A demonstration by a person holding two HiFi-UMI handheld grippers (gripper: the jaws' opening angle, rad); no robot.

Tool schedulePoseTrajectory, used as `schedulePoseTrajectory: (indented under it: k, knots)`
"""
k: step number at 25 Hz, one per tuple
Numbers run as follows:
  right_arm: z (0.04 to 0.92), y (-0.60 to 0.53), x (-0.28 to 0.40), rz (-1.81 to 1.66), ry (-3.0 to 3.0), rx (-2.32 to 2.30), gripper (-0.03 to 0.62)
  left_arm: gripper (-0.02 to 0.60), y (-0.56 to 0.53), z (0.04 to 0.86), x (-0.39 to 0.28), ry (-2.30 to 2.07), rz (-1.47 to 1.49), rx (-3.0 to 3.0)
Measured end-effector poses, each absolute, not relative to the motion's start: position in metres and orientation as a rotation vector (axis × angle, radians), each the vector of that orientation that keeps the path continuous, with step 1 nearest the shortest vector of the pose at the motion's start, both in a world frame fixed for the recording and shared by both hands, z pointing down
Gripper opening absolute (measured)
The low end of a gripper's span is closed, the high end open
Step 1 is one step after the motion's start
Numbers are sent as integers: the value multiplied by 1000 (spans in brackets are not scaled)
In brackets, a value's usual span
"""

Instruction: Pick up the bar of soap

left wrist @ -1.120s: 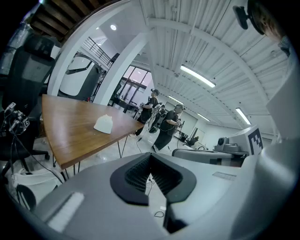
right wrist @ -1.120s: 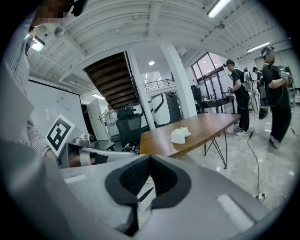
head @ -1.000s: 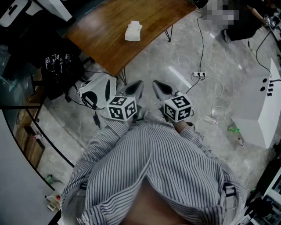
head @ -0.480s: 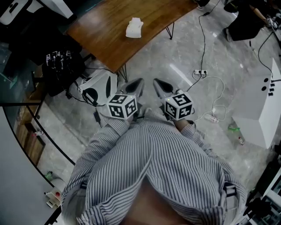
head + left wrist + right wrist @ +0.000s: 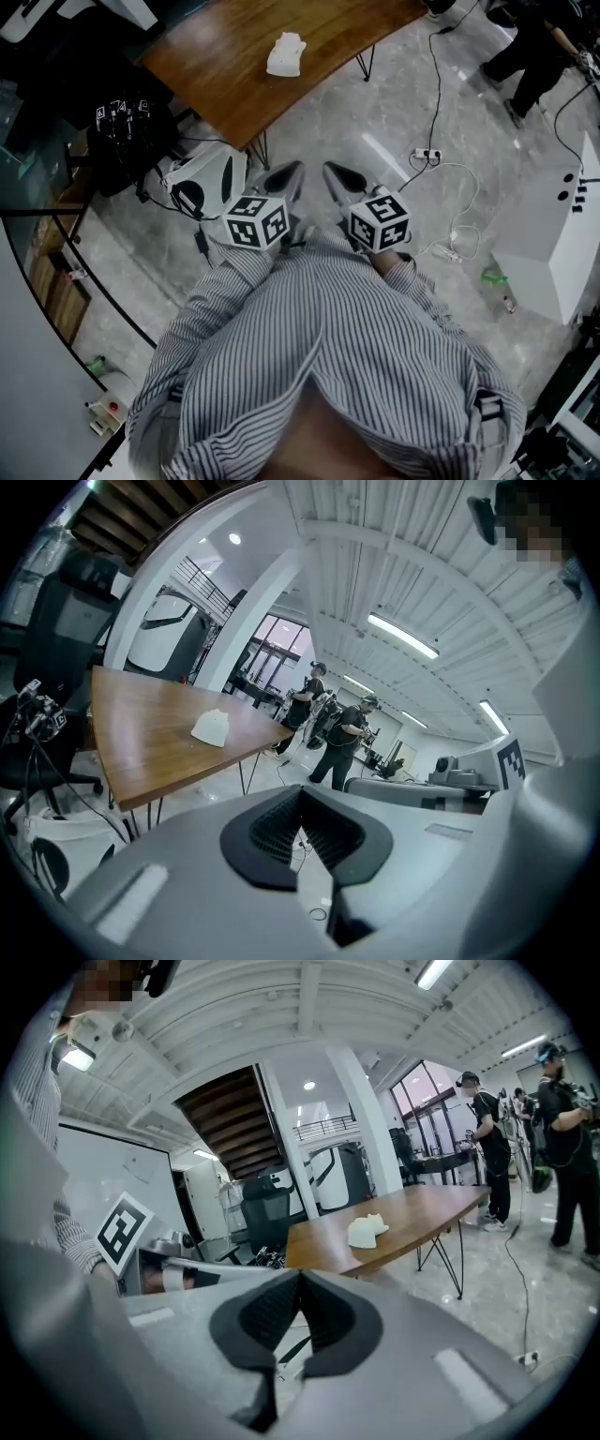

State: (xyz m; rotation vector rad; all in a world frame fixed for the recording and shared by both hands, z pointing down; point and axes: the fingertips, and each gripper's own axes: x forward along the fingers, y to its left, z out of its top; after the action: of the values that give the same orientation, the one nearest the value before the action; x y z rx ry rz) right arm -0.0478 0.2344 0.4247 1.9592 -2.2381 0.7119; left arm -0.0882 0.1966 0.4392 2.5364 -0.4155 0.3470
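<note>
The bar of soap is a white lump on the brown wooden table, far ahead of me. It also shows small in the left gripper view and the right gripper view. I hold both grippers close in front of my striped shirt, over the floor and well short of the table. My left gripper is shut with nothing in it, its pads meeting at the tips. My right gripper is shut and empty too.
A white device and black gear with cables lie on the floor left of the grippers. A power strip with cords and a white box are to the right. People stand beyond the table.
Both grippers stay shut and side by side at my chest. The table and soap have slid slightly up in the head view.
</note>
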Motion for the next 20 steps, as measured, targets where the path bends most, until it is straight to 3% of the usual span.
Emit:
schedulePoseTrajectory:
  k: [10, 20]
  knots:
    - [441, 229, -28, 746, -2267, 1914, 3, 5, 209, 450, -62, -336, 291, 2519]
    - [440, 158, 16, 691, -2310, 1894, 3, 6, 125, 451, -14, -383, 251, 2534]
